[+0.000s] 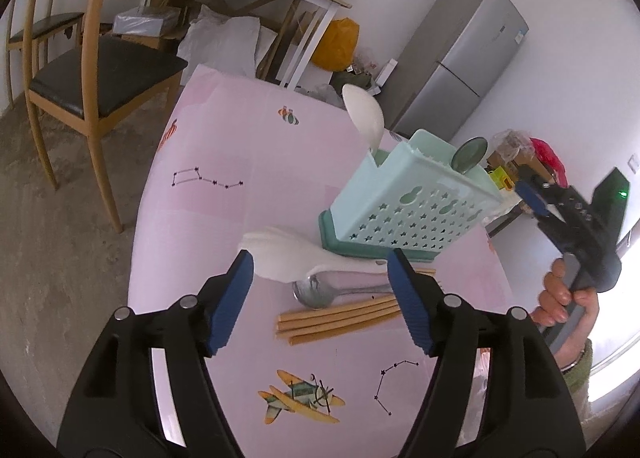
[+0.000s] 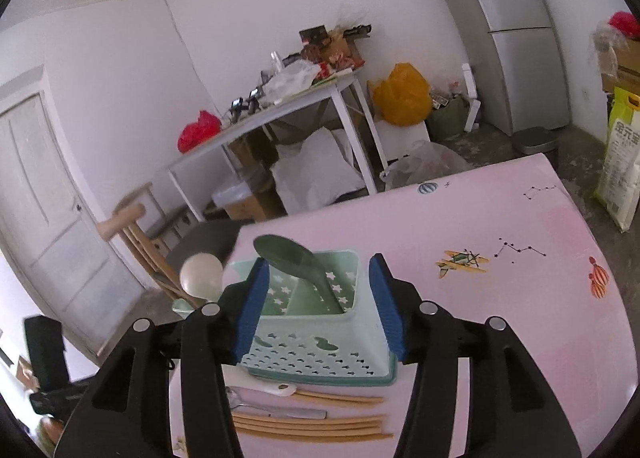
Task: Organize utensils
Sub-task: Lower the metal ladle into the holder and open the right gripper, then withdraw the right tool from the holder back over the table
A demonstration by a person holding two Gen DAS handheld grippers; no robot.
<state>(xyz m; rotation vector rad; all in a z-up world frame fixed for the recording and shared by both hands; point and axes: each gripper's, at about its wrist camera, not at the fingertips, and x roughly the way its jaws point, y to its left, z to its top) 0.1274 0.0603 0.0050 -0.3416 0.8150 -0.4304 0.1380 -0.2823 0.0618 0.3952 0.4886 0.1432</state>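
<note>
1. Left gripper (image 1: 320, 270) is hanging over the pink table (image 1: 224, 161) with its jaws spread wide and nothing between the pads. Under it I can see a white spoon (image 1: 288, 254), a metal spoon (image 1: 320, 292) and a bunch of wooden chopsticks (image 1: 340, 320), all lying flat in front of the holder.
2. The mint-green utensil holder (image 1: 408, 209) stands on the table just behind that pile. The white spoon on the table looks like it touches the base.
3. Already in the holder: another white spoon standing up (image 1: 366, 113) at one end, and a dark green spoon (image 2: 304, 262) leaning in the other compartment.
4. Right gripper (image 2: 318, 306) is above the holder, jaws apart, not clamped on anything. The green spoon's handle sits in the gap between the pads, but I don't see either pad pressing on it.
5. From the left camera, my right hand (image 1: 564, 298) is off to the side gripping its handle.
</note>
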